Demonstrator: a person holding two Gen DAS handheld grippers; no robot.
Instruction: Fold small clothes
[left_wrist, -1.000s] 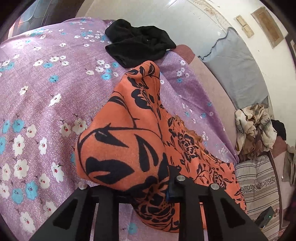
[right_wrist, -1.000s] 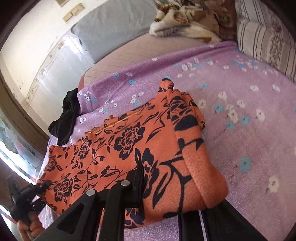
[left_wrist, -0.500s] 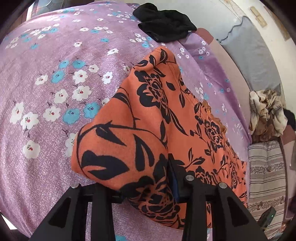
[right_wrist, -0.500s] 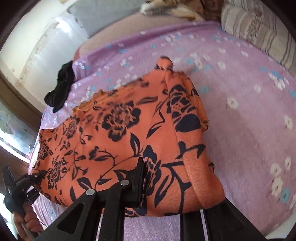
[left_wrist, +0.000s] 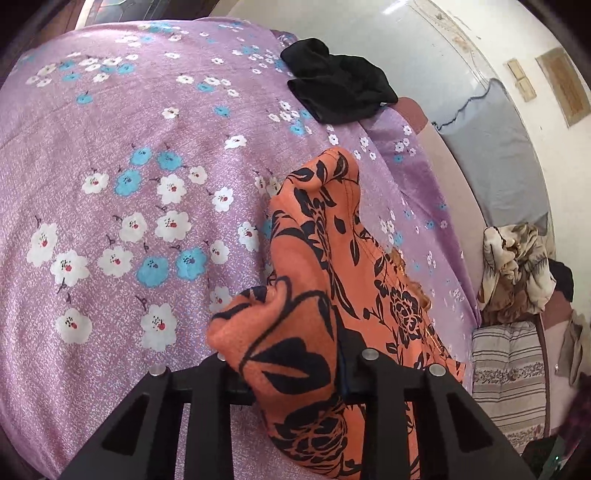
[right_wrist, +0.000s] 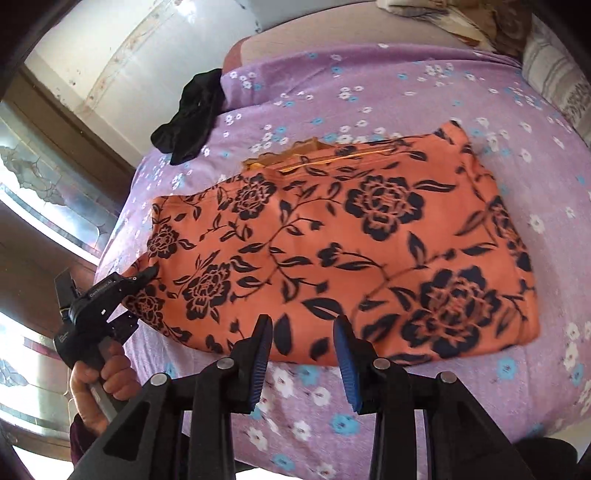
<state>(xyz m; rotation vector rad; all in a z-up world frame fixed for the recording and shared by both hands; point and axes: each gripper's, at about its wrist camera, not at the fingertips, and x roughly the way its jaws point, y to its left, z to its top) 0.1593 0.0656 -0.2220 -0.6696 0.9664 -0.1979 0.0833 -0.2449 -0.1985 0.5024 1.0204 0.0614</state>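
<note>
An orange garment with a black flower print (right_wrist: 351, 251) lies folded flat on the purple flowered bedsheet (right_wrist: 424, 92). My right gripper (right_wrist: 303, 354) is open and empty, just off the garment's near edge. My left gripper (left_wrist: 291, 384) is shut on the garment's left corner (left_wrist: 295, 362), which bunches up between its fingers. It also shows in the right wrist view (right_wrist: 140, 277), held in a hand at the garment's left end.
A black garment (left_wrist: 336, 96) lies crumpled at the far edge of the bed; it also shows in the right wrist view (right_wrist: 192, 118). A striped pillow (left_wrist: 506, 373) and a patterned cloth heap (left_wrist: 517, 266) lie at the bed's far end. A wall and window frame stand beyond.
My right gripper has let go of the orange garment and drawn back; its jaws are now open. The garment has dropped flat onto the bed. My left gripper still holds its corner.
</note>
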